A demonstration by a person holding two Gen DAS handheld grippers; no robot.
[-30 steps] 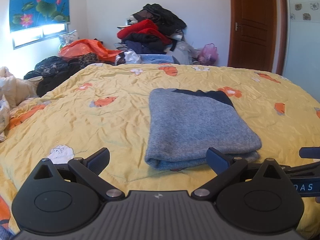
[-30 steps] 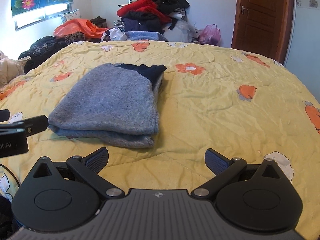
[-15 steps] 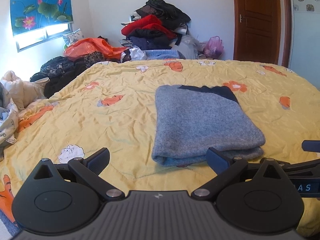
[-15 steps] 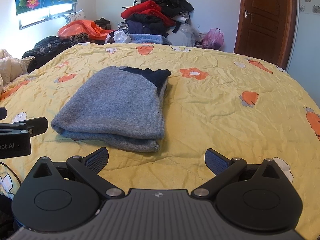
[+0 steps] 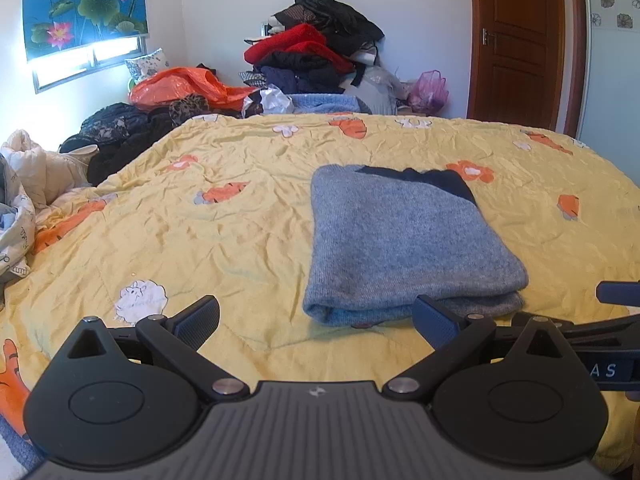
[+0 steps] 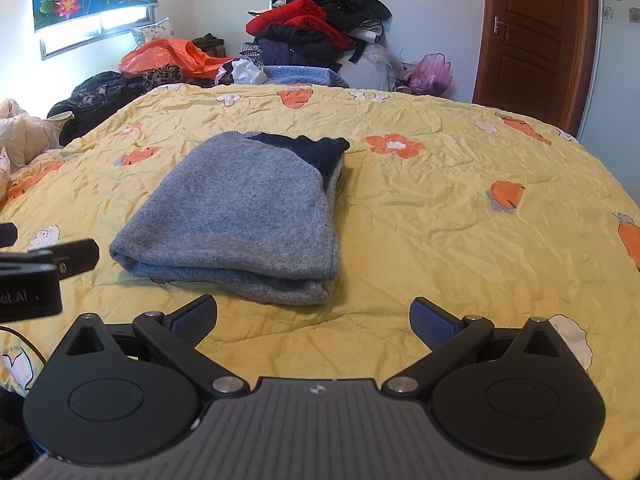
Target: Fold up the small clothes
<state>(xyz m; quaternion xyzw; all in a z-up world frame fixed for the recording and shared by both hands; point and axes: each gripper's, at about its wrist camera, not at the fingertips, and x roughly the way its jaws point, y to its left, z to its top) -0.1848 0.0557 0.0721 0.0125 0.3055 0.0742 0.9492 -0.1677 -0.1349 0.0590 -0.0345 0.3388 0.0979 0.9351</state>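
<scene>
A grey knitted sweater (image 5: 400,240) with a dark navy part at its far end lies folded into a flat rectangle on the yellow flowered bedspread (image 5: 224,240). In the right wrist view the same sweater (image 6: 240,208) sits left of centre. My left gripper (image 5: 316,320) is open just short of the sweater's near edge, with nothing between its fingers. My right gripper (image 6: 314,320) is open too, a little back from the near right corner, holding nothing. Each gripper's tip shows at the side of the other's view.
A tall pile of red, black and dark clothes (image 5: 316,56) stands beyond the bed by the wall, with an orange bag (image 5: 176,88) and dark garments (image 5: 116,132) to the left. A wooden door (image 5: 520,40) is at the back right. Pale bedding (image 5: 24,184) lies at the left edge.
Both grippers have drawn back and risen slightly from the folded sweater, which looks smaller and farther off. The sweater itself has not moved.
</scene>
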